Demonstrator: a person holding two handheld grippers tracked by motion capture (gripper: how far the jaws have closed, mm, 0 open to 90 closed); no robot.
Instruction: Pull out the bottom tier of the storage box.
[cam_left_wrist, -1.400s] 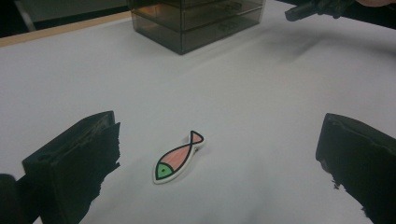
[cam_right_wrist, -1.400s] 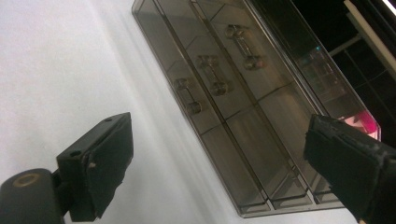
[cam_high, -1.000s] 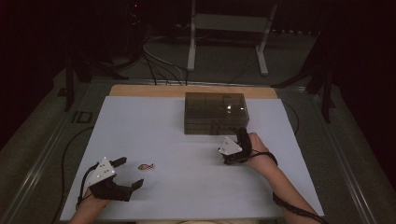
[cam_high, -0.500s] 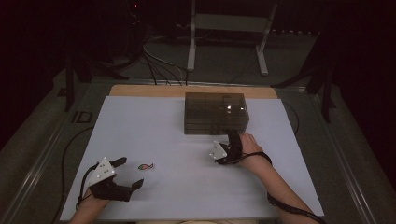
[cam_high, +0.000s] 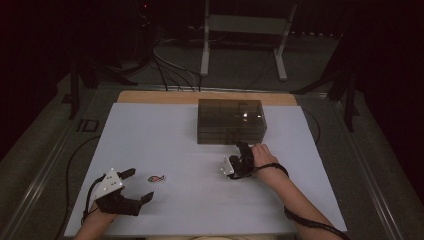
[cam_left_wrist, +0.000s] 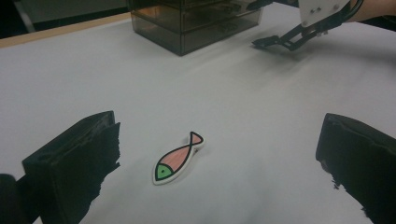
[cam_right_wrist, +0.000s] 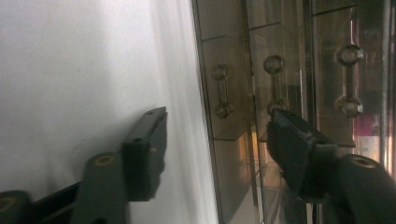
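While the person's left hand (cam_high: 100, 216) is resting by the near left corner of the white worktop (cam_high: 165, 135), the left gripper (cam_high: 136, 186) it is holding is sitting low over the surface with its jaws standing wide apart and gripping nothing. Just beyond them, a small flat fish-shaped piece with a pink body, a green head and a white rim (cam_left_wrist: 177, 157) is lying on the bare worktop; in the left gripper view it is showing between the two black jaws, apart from both.

Farther in, toward the middle of the worktop and a little to the right, the right hand (cam_high: 262, 157) is holding the right gripper (cam_high: 241, 150) turned on its side, pointing at the front of a smoky translucent plastic drawer box (cam_high: 231, 120), which is standing against the middle of the far edge. The right gripper's jaws have just been closing and are now standing about half open. In the right gripper view one jaw is lying over the white surface, and the other is reaching across the box's front beside a clear bar-shaped drawer handle (cam_right_wrist: 275, 84); whether that jaw is touching the handle I cannot tell, and nothing is being pinched between the two.

Beyond the far edge, a white metal stand (cam_high: 242, 30) and dark cables (cam_high: 170, 70) are lying on the floor.
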